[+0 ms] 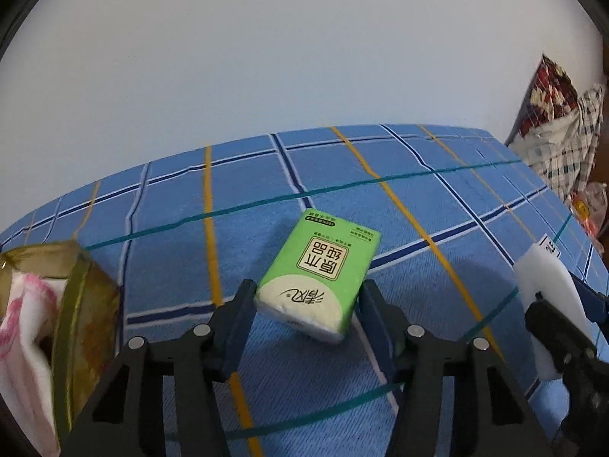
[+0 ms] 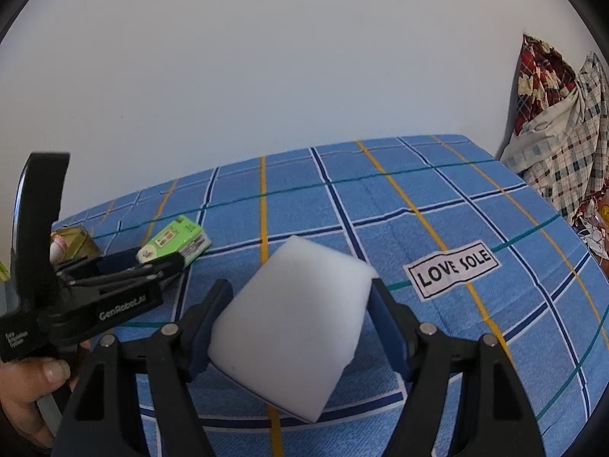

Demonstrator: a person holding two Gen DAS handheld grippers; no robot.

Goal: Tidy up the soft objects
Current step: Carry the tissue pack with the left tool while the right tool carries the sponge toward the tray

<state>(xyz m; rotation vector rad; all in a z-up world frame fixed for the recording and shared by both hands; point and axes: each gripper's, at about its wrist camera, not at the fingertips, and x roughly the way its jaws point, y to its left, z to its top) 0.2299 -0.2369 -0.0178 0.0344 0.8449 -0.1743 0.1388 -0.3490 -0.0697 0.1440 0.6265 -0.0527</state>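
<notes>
On a blue checked bed [image 2: 437, 198], the right gripper [image 2: 302, 318] clamps a white sponge [image 2: 293, 327]. The left gripper [image 1: 306, 301] straddles a green tissue pack [image 1: 318, 274], contact unclear. A box [image 1: 82, 304] at the bed's left edge holds a towel [image 1: 23, 327]; sorting looks barely begun.

Right tongs [image 2: 300, 304] clamp a white foam block [image 2: 293, 323] between both pads, above the blue plaid bed [image 2: 418, 198]. Left tongs [image 2: 167, 262], held in a hand [image 2: 26, 388], sit at a green tissue pack [image 2: 175, 242]. A "LOVE SOLE" label [image 2: 453, 268] lies right.
</notes>
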